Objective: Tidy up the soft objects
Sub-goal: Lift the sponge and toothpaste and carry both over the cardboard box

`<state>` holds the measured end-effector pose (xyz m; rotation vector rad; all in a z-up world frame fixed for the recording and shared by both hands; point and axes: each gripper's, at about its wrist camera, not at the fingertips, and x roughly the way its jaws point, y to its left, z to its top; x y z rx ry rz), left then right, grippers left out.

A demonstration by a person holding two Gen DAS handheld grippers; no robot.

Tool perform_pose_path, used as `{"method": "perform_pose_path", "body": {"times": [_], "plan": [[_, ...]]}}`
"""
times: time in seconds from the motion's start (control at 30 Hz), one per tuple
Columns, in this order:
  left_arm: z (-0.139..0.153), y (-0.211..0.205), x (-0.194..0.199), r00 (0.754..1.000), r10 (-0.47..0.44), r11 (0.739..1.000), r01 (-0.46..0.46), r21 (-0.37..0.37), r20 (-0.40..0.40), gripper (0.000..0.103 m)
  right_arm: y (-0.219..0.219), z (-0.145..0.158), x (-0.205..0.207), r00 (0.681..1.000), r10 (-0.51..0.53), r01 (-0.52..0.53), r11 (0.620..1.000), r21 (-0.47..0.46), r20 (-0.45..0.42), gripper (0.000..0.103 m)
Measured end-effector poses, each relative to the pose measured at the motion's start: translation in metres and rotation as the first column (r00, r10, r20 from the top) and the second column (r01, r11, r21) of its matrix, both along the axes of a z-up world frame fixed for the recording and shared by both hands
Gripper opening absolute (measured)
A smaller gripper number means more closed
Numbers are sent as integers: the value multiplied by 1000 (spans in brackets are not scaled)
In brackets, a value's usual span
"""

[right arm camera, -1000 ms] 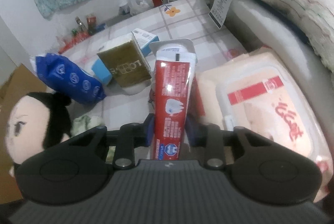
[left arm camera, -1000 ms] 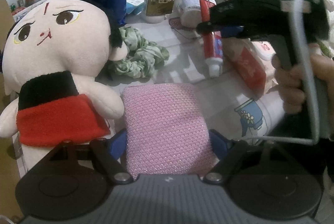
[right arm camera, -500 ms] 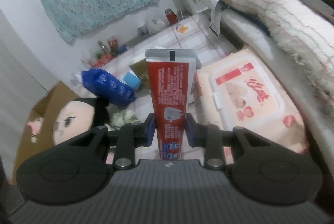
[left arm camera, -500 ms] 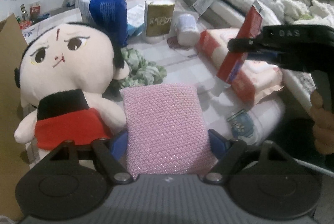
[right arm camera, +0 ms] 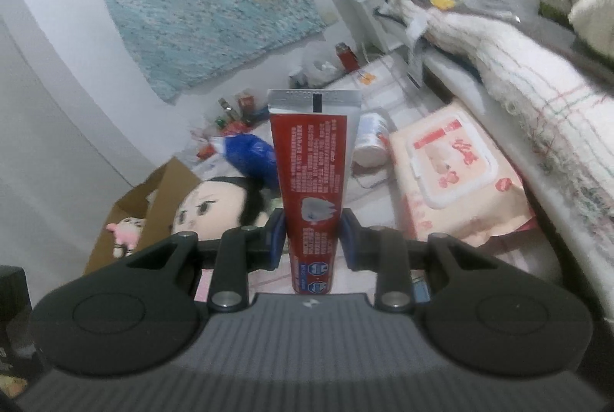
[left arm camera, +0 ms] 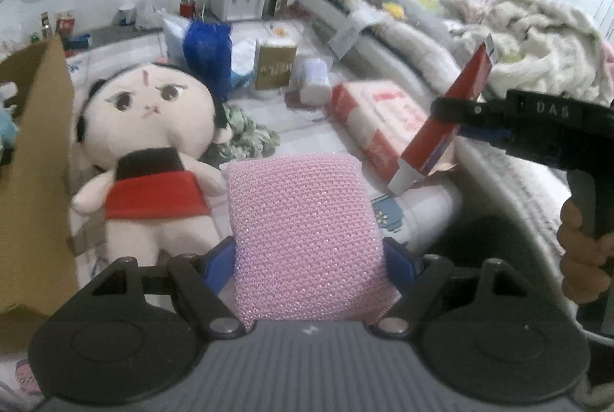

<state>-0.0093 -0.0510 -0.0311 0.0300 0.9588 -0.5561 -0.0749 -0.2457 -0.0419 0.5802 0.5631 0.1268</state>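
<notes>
Both hand-held grippers are rising off the floor: the left hand-held gripper is clamping the pink knitted pouch — the right hand-held gripper, lettered "DAS", is gripping the red toothpaste tube; its print is unreadable.

- The room is lit with soft, even light, a bit dim and grey.
- No strong glare shows anywhere.
- Shadows are faint; a dark patch sits under the right tool in the left view.
- Both views bulge like a fishbowl, so the wall hanging looks tilted and the corners go black.
- The blue pack and the doll look smeared.
- The pink sponge and the toothpaste tube look sharper.
- Far things look grainy and fuzzy.
</notes>
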Motion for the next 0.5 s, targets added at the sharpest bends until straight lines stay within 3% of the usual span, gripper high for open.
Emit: {"method": "perform_pose_path", "body": {"times": [0.27, 0.5], "plan": [[55, 43, -43, 996, 63, 994, -57, -90, 63, 81, 26, 50, -30, 988, 108, -106, 994, -20, 114, 28], [102, 89, -65, 979, 171, 974, -151, -167, 115, 81, 66, 95, -24, 941, 275, -278, 961, -13, 199, 28]]}}
